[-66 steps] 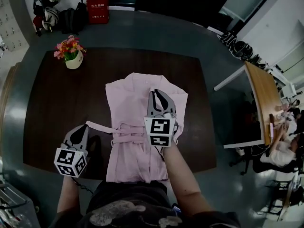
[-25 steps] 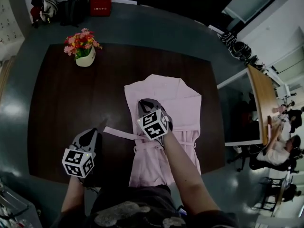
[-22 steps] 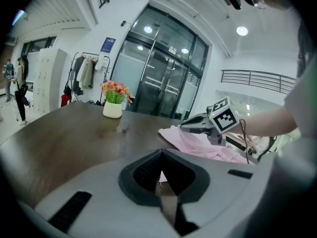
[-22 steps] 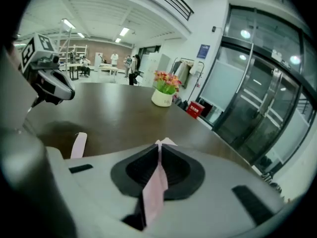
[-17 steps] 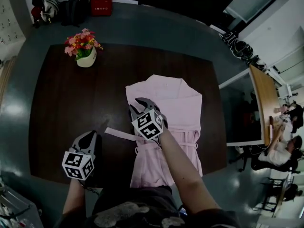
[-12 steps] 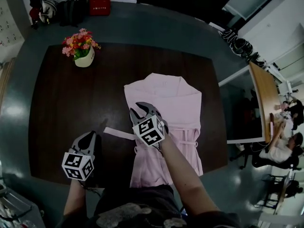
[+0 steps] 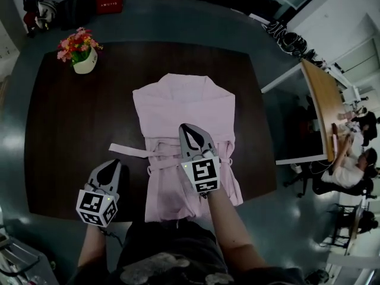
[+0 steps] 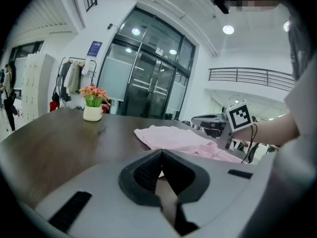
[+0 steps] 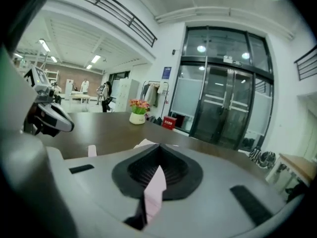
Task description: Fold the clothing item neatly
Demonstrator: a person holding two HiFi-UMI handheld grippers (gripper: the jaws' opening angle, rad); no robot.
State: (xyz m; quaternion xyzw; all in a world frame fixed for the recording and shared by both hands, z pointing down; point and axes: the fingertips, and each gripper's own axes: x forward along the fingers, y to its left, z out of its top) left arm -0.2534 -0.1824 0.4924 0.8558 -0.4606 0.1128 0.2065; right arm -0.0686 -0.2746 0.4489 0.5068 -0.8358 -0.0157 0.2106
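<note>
Pink robe [image 7: 178,103], right claw [image 7: 190,132] just closed on its fabric, nearer middle

1. A pale pink garment [image 7: 181,108] lies flat on the dark table [image 7: 71,129], collar at the far end and hem reaching the near edge.
2. Its tie strap [image 7: 127,152] trails out to the left across the wood.
3. A pink strip [image 9: 154,190] of the fabric sits pinched in the right gripper [image 7: 191,127].

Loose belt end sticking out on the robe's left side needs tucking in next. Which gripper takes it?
Left, probably. The left gripper is shut, empty and nearest the belt end. The right gripper has just closed on pink fabric at the waist of the robe, so it is occupied.
</note>
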